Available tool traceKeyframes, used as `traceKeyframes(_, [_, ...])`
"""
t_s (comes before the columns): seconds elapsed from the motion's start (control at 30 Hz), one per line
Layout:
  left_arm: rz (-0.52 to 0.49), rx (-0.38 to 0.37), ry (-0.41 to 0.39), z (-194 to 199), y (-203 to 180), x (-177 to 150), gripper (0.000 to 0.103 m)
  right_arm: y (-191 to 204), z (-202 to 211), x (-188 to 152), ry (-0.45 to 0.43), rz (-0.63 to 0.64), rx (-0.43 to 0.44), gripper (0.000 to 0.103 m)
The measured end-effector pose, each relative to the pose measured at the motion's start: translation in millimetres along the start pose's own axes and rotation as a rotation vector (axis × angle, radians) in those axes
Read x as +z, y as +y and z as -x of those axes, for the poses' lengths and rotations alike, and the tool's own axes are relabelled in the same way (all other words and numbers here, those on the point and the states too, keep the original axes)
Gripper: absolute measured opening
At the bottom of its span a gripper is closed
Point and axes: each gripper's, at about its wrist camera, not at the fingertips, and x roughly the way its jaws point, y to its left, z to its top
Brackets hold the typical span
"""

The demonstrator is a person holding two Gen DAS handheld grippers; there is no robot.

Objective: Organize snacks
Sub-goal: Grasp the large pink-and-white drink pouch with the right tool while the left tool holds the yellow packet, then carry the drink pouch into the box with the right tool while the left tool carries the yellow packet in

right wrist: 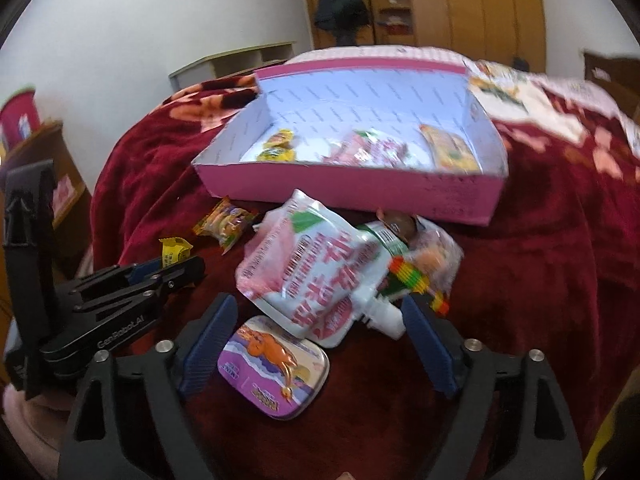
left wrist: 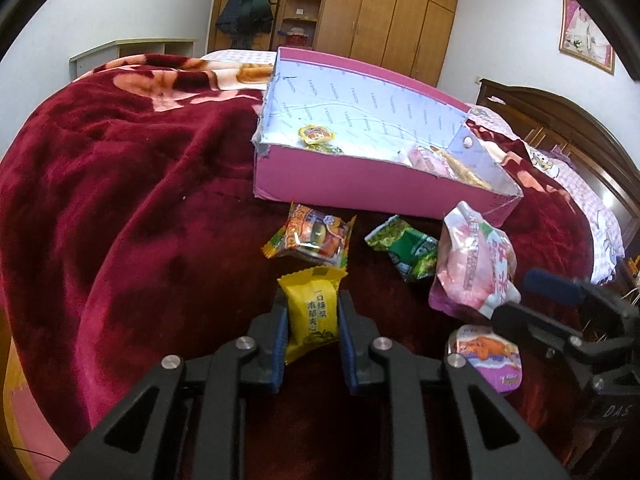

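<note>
My left gripper (left wrist: 313,304) is shut on a yellow snack packet (left wrist: 314,312), held upright between its blue pads. An orange packet (left wrist: 310,240) and a green packet (left wrist: 408,252) lie just beyond it. Behind them stands the pink box (left wrist: 340,184), holding a small yellow jelly cup (left wrist: 316,135) and other packets. My right gripper (right wrist: 318,316) is open, its fingers either side of a pink-white spouted pouch (right wrist: 312,272) and a purple-lidded jelly cup (right wrist: 276,368); the pads touch neither. A striped packet (right wrist: 416,276) lies under the pouch.
Everything lies on a bed with a dark red plush blanket (left wrist: 140,200). A wooden headboard (left wrist: 560,120) is at the right, a wardrobe (left wrist: 392,12) behind. In the right wrist view the left gripper (right wrist: 180,264) sits close at the left.
</note>
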Motion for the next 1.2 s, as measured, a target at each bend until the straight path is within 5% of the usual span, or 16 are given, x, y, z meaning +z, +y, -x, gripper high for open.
traceKeyframes(0.8, [0.008,0.006,0.014,-14.4,2.8,-1.9,0.025,25.9,-36.4,12.5,0.028,0.246,-0.103,0.095])
traceKeyframes(1.2, [0.003,0.013,0.006,-7.0,-1.4,0.0,0.024,17.3,-21.9,11.3,-0.027,0.184,-0.066,0.090])
